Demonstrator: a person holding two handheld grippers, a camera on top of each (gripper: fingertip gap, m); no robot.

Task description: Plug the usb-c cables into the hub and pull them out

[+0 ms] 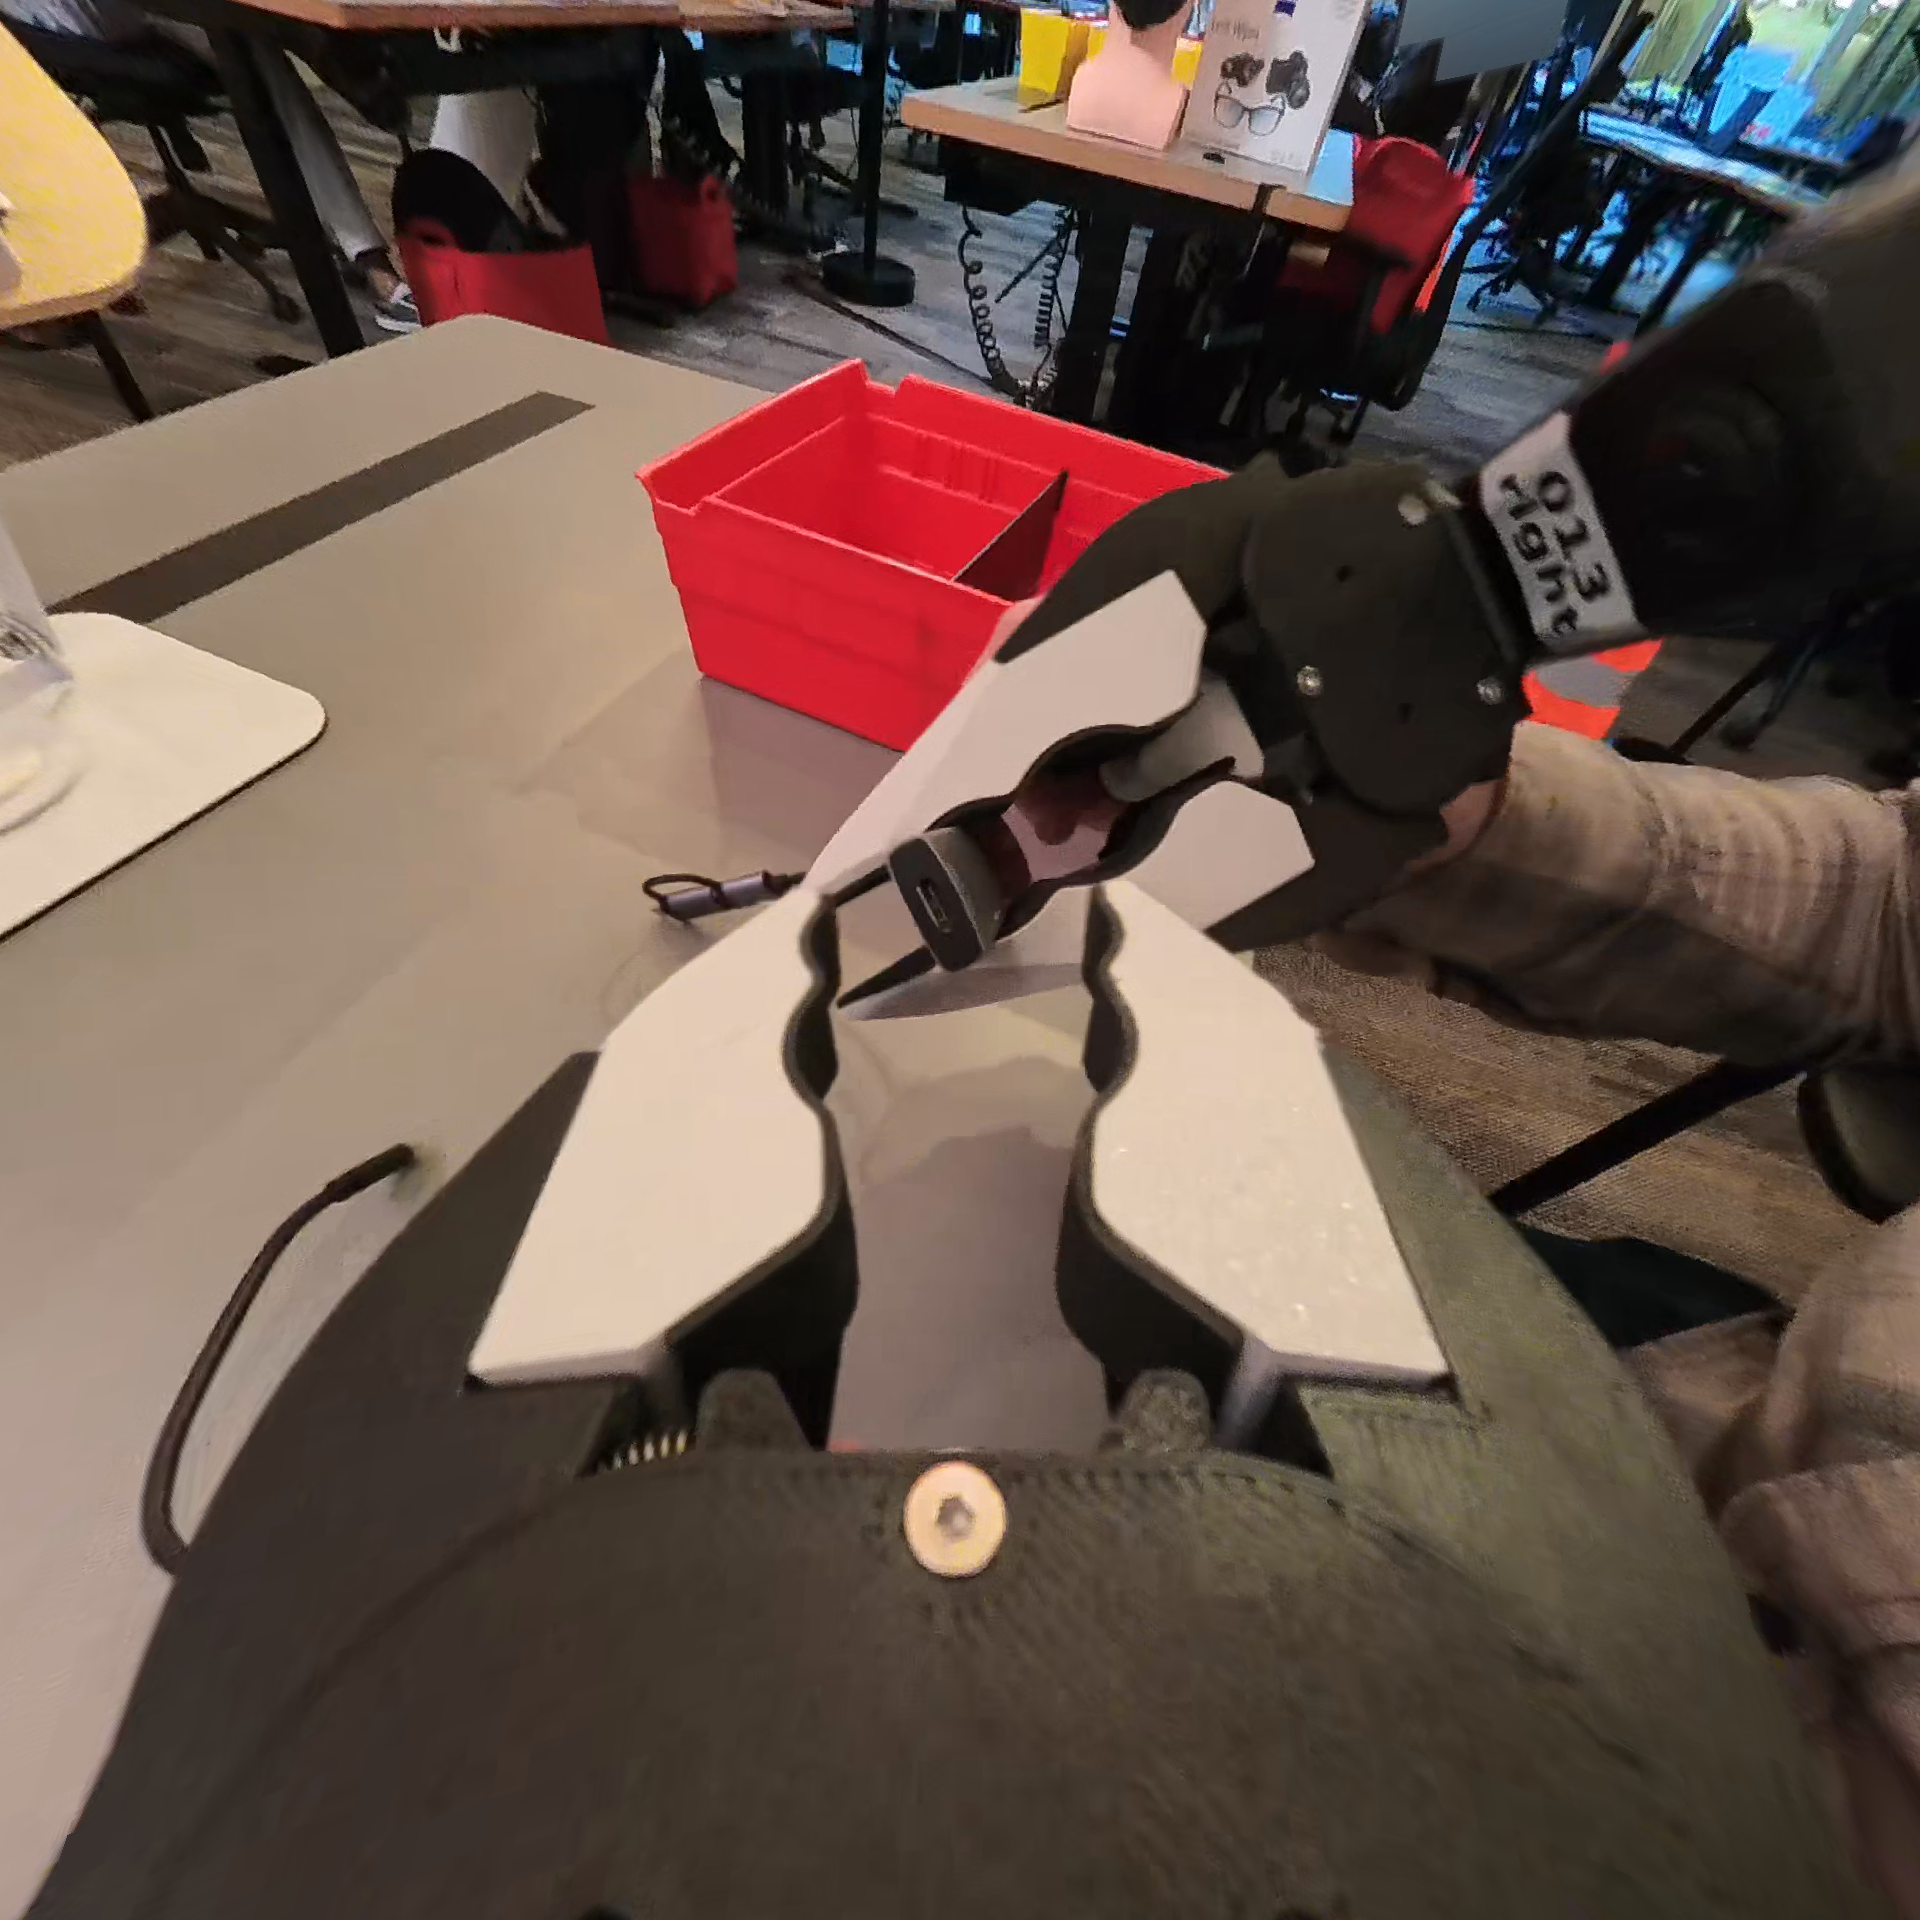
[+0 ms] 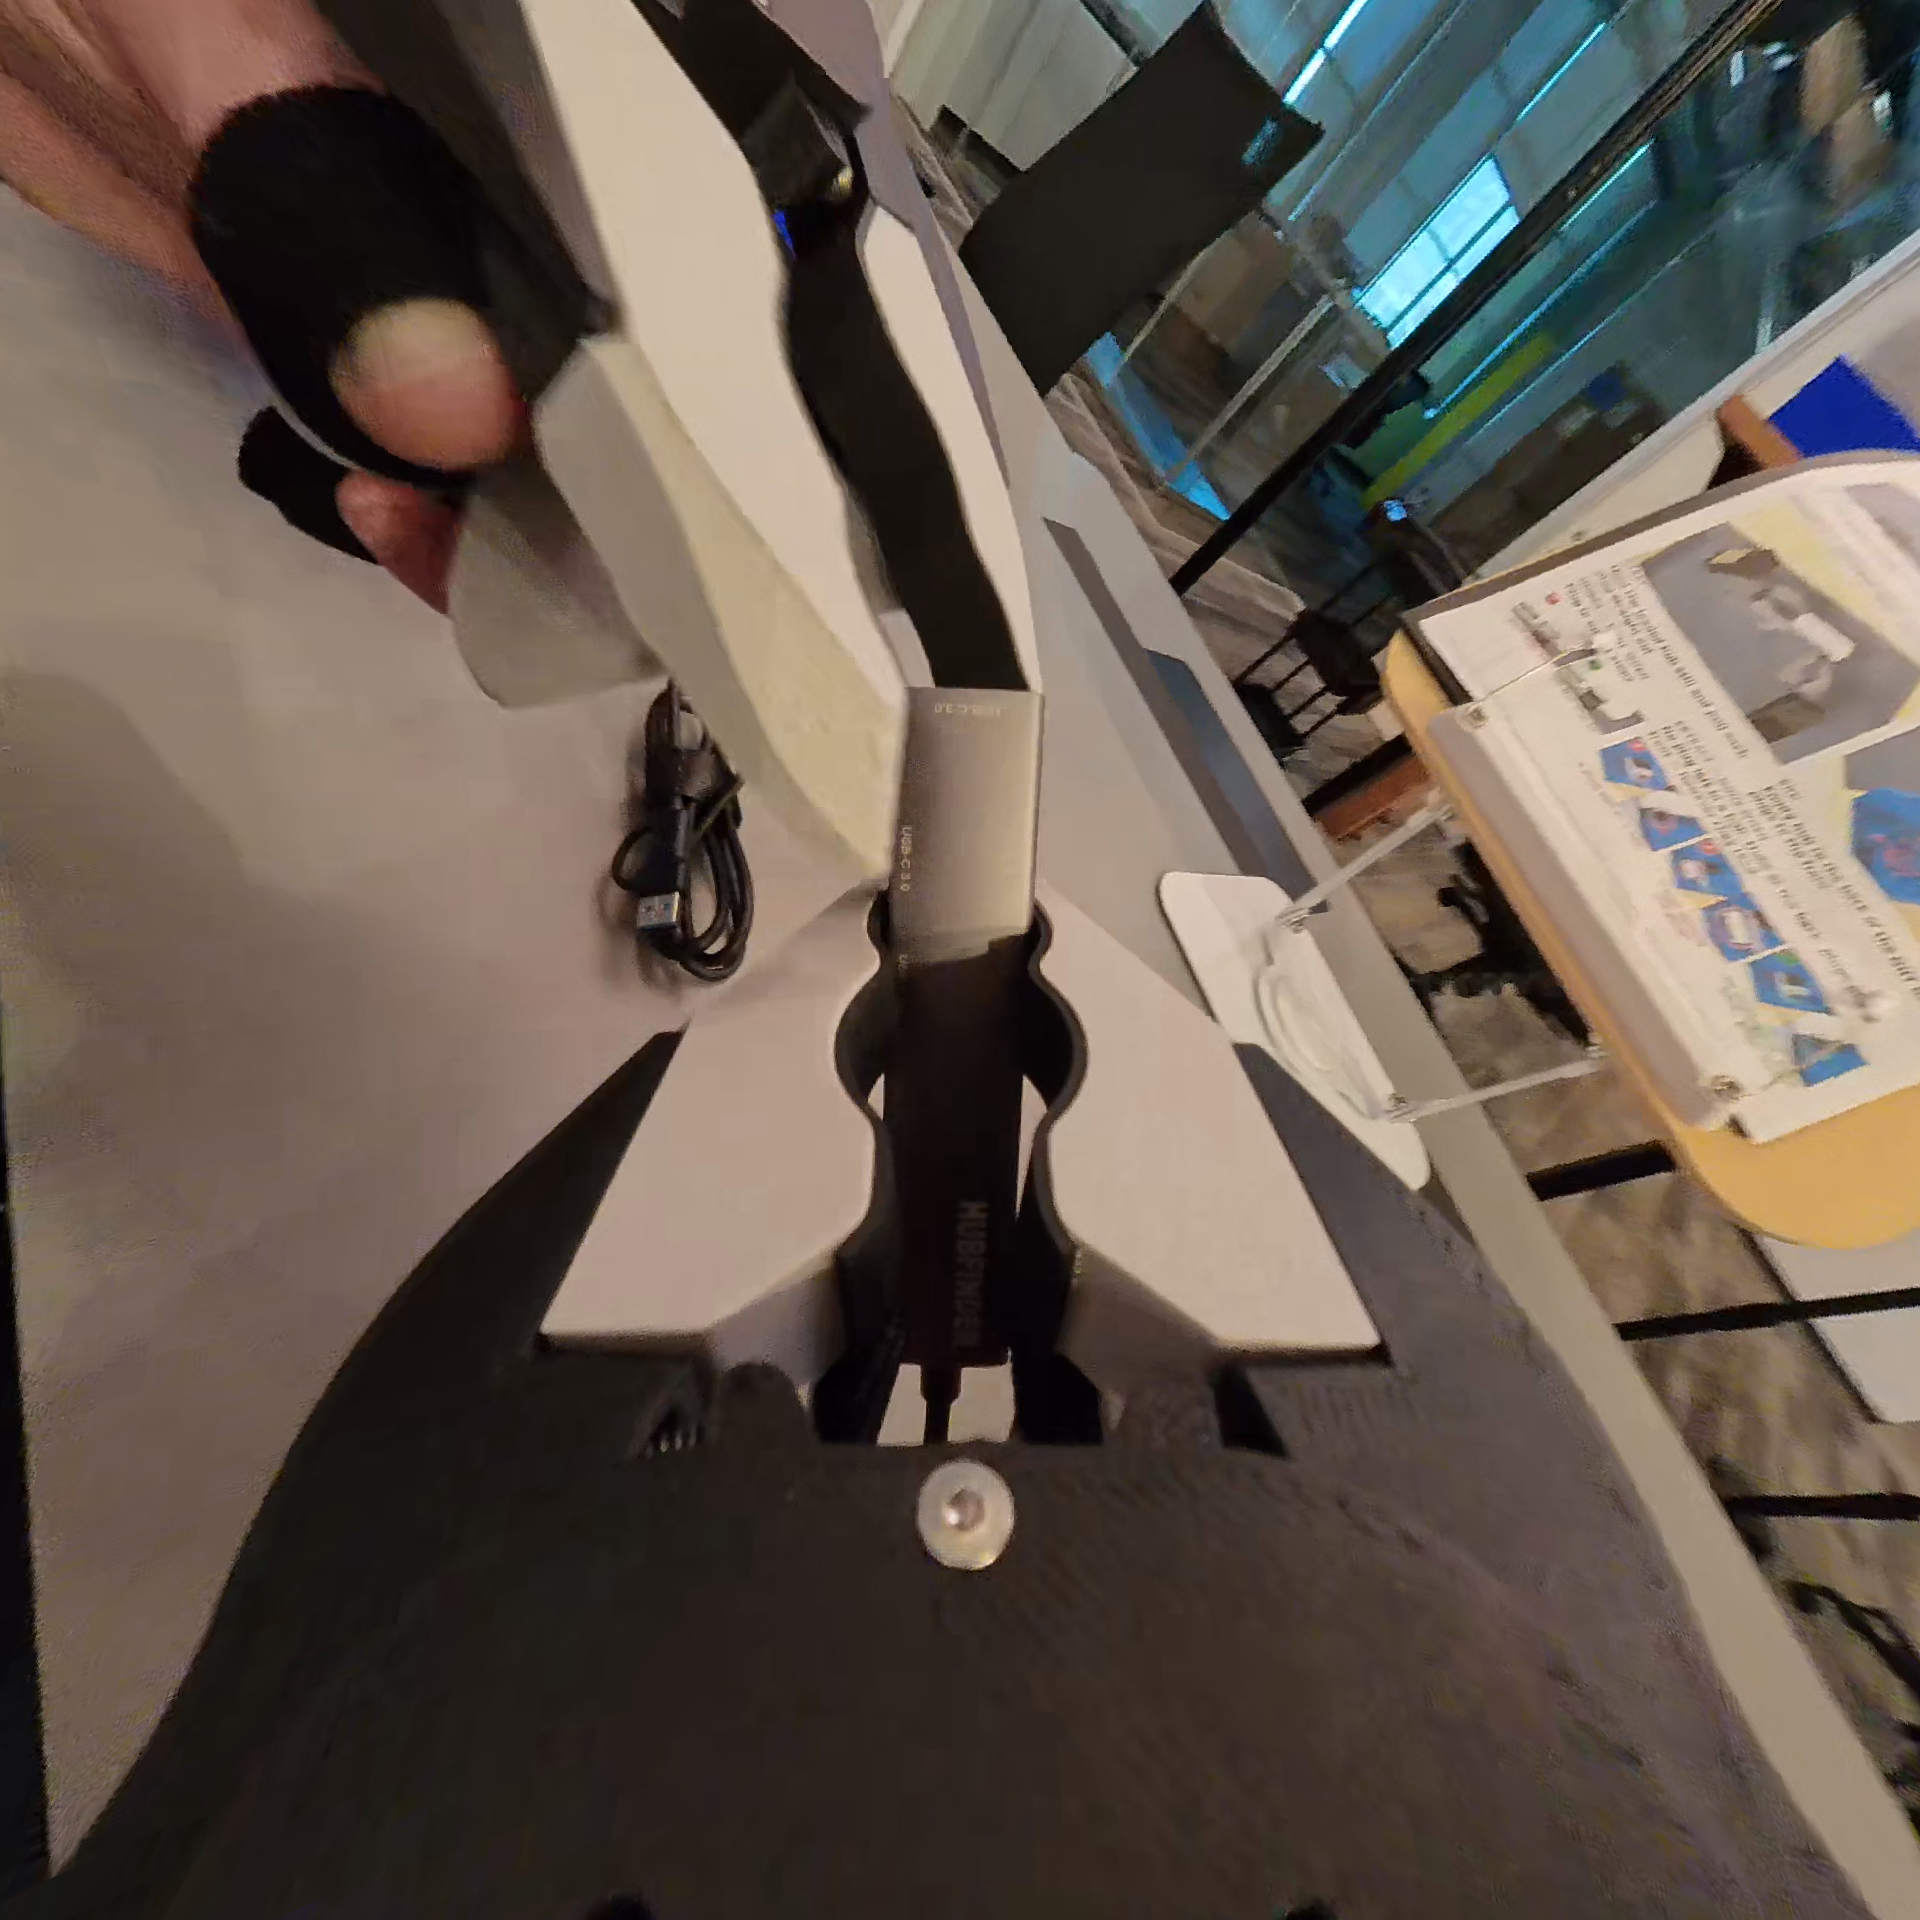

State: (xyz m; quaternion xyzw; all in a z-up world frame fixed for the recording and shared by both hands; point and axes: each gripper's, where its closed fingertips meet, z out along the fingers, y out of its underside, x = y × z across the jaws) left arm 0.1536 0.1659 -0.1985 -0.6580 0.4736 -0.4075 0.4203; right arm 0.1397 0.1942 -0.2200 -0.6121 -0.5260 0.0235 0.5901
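Note:
My right gripper (image 2: 961, 914) is shut on a dark grey hub (image 2: 966, 810) and holds it above the grey table (image 2: 260, 935). In the left wrist view the right gripper (image 1: 894, 935) comes in from the right, and the hub's free end (image 1: 940, 899) shows one port facing my left gripper. My left gripper (image 1: 961, 935) is open and empty, its fingertips on either side of the hub's end. It also shows in the right wrist view (image 2: 961, 779), held by a gloved hand (image 2: 343, 312). A coiled dark cable (image 2: 686, 873) lies on the table beyond, also in the left wrist view (image 1: 717, 891).
A red bin (image 1: 831, 582) with a black divider stands behind the grippers near the table's far edge. A white mat (image 1: 156, 727) and a clear glass (image 1: 21, 686) are at the left. An instruction sheet in a clear stand (image 2: 1714, 779) sits on a side table. Only a small space, under 4 cm, lies between the two pairs of fingers.

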